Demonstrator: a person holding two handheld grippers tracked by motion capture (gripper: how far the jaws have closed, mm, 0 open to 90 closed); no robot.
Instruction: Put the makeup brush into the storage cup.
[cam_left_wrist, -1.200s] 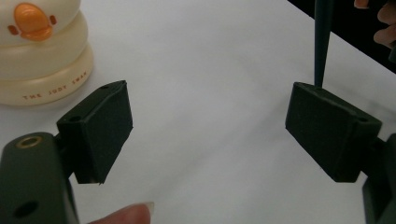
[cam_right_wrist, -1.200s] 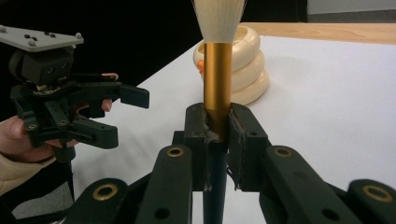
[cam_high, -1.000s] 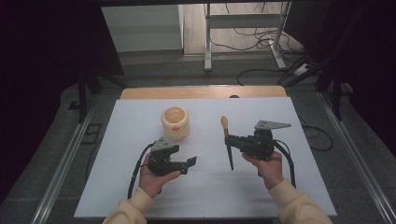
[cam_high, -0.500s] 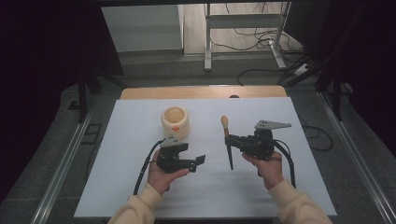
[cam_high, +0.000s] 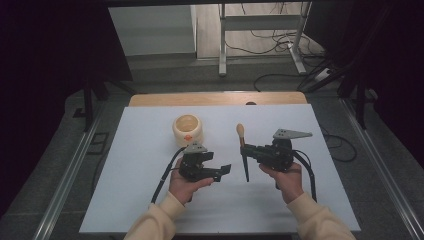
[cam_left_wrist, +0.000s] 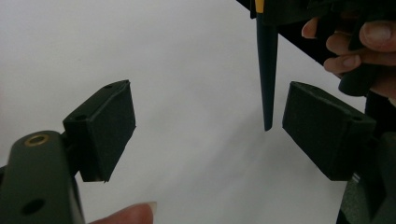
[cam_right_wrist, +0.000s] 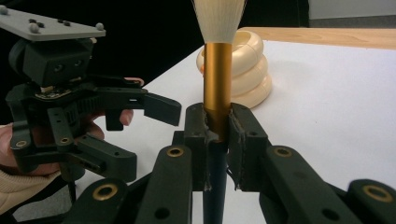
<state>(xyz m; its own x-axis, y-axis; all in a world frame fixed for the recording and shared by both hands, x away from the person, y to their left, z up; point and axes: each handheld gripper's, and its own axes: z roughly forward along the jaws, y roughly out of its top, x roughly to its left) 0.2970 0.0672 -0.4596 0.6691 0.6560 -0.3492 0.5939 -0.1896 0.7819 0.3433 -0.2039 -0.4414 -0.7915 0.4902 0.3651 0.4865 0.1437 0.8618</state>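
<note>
Right gripper (cam_high: 243, 150) clamps a makeup-type brush (cam_high: 243, 150) around the gold ferrule, where it meets the dark handle; in the right gripper view the pads (cam_right_wrist: 194, 140) press on both sides of the ferrule. Brush is lifted off the white worktop (cam_high: 140, 200), pale bristle tuft pointing away from the person, dark tapered handle pointing back toward them.

Left gripper (cam_high: 223, 171) is open, jaws wide, nothing between the pads. In the left gripper view the pointed end of the brush handle (cam_left_wrist: 267, 84) hangs just beside the right-hand pad (cam_left_wrist: 322, 130), not touching either pad. The left gripper's nose points across at the handle's lower end, close by.

Cream ribbed pot (cam_high: 188, 130), open-topped, stands on the worktop beyond the left gripper, well apart from the brush, and looks empty from above.

Reading: the pick-up is done. What seems in hand is a handover or a two-handed regrasp, with the left gripper lining up on the handle tip. Left to do, likely: closing on the handle, release by the right, and the brush going into the pot.
</note>
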